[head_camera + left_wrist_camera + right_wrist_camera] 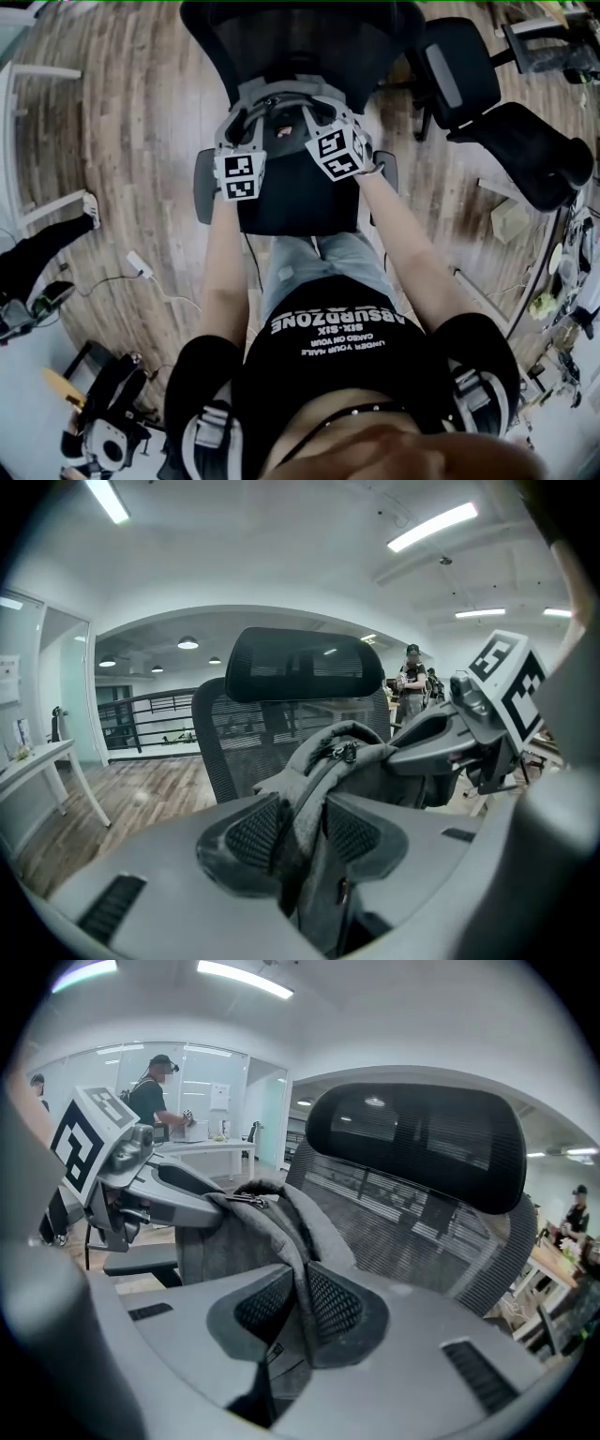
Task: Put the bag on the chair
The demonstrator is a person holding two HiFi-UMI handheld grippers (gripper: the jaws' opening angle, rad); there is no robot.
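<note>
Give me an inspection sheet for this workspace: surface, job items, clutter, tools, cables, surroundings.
Surface: wood-plank floor; no table in view.
Job's things: grey bag held over the black mesh chair, in front of its backrest; cannot tell whether it rests on the seat.
Clutter: dark equipment on the floor at lower left.
Tools: left tool shut on the bag's fabric; right tool shut on the bag's fabric.
Cables: white adapter with cable on the floor, left of the chair.
Surroundings: second black chair at upper right; bystander's leg at left; person at a desk in the background.
</note>
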